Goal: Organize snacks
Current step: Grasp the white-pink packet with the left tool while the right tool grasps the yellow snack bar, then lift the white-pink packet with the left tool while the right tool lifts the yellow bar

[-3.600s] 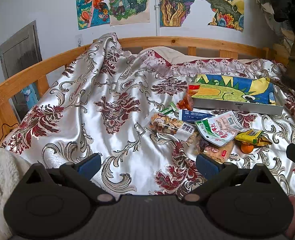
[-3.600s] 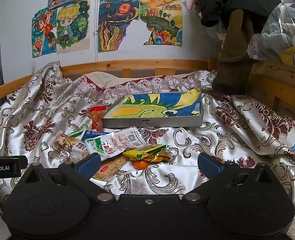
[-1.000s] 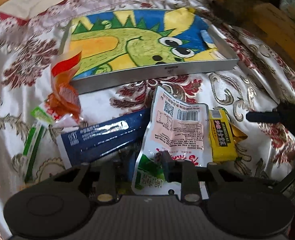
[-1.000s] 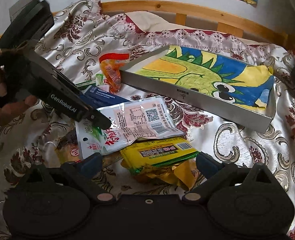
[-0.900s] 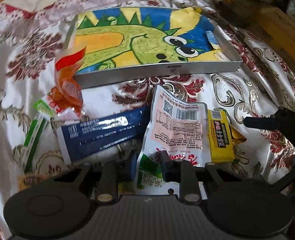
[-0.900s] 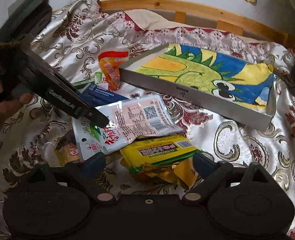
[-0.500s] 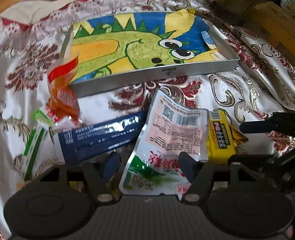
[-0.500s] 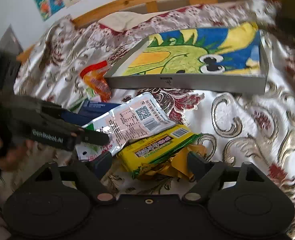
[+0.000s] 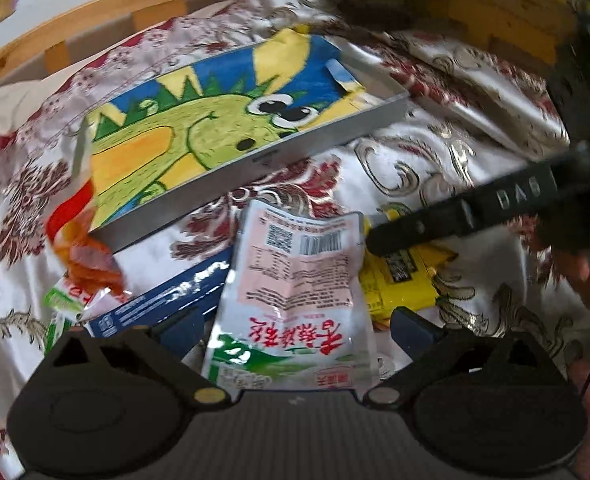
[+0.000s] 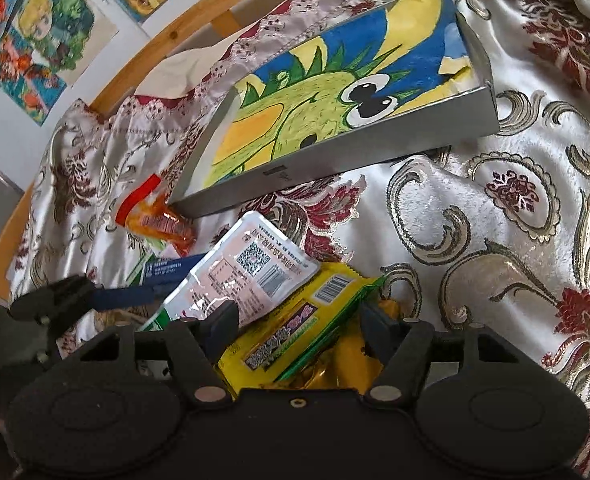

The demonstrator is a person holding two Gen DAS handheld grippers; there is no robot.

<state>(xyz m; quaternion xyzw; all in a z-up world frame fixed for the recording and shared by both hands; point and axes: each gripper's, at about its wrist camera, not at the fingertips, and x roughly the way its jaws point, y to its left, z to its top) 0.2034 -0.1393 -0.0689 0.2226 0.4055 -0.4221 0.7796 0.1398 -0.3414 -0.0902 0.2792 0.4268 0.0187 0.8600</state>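
A white and pink pouch [image 9: 295, 276] lies on the bedspread between the fingers of my left gripper [image 9: 297, 326]. Its jaws are opening, wide apart, and neither pad touches the pouch. A yellow-green packet [image 10: 295, 332] lies over a gold wrapper [image 10: 335, 364], partly under the pouch [image 10: 251, 268]. My right gripper [image 10: 299, 322] straddles that packet with its jaws closing; the pads stand at its sides without clearly pressing. The right gripper's finger [image 9: 455, 216] crosses the left wrist view above the yellow packet [image 9: 399, 280]. The grey tray [image 9: 255, 156], lined with a dinosaur drawing, stands behind the snacks.
An orange-red packet [image 9: 83, 248] leans at the tray's left corner. A dark blue packet [image 9: 167, 296] and a green-white one [image 9: 59, 308] lie left of the pouch. The wooden bed rail [image 10: 199, 12] curves behind the tray [image 10: 335, 152]. Bare bedspread [image 10: 495, 240] stretches right.
My left gripper's jaws, nearly shut at the pouch's near edge, have spread wide and let it go. My right gripper has rolled, moved onto the yellow-green packet, and its jaws have narrowed.
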